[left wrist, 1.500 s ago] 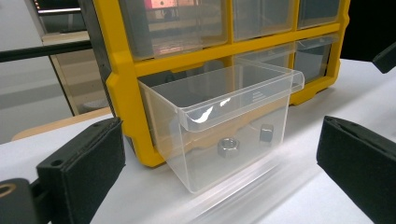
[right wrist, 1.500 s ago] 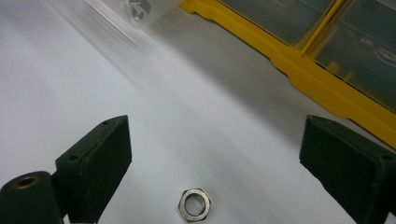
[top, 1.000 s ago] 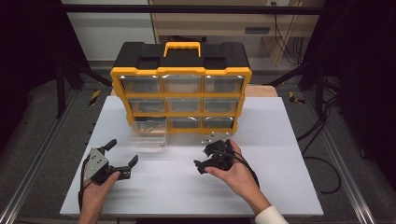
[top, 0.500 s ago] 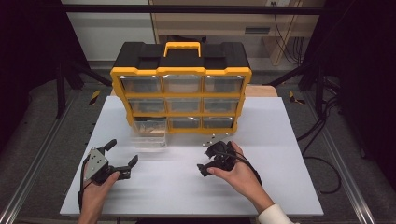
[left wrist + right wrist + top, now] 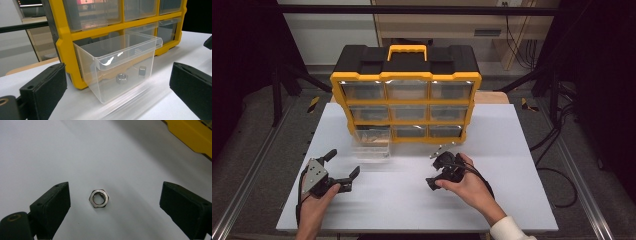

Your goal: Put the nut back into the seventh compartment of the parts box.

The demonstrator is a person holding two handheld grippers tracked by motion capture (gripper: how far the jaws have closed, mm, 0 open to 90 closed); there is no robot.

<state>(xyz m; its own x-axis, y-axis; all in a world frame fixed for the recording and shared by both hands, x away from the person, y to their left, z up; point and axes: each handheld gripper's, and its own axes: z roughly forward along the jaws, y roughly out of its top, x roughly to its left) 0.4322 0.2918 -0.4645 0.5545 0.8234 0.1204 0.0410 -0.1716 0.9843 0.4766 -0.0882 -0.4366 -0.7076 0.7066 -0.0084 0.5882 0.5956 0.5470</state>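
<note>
A steel hex nut (image 5: 99, 198) lies flat on the white table. My right gripper (image 5: 115, 195) hangs open just above it, one jaw on each side, touching nothing. In the high view the right gripper (image 5: 433, 171) is right of the table's middle, in front of the yellow-and-black drawer organizer (image 5: 406, 100). A clear drawer (image 5: 117, 65) sticks out of the organizer's bottom-left slot, with two nuts (image 5: 122, 78) on its floor. My left gripper (image 5: 343, 163) stands open and empty, pointing at that drawer (image 5: 371, 145) from a short distance.
The organizer stands at the back middle of the white table (image 5: 522, 165), its other drawers pushed in. A few small metal pieces (image 5: 443, 147) lie just before its front edge. Metal rails run along both sides of the table.
My right gripper has drifted slightly toward the table's near edge, staying open. The left gripper and the drawer have not moved.
</note>
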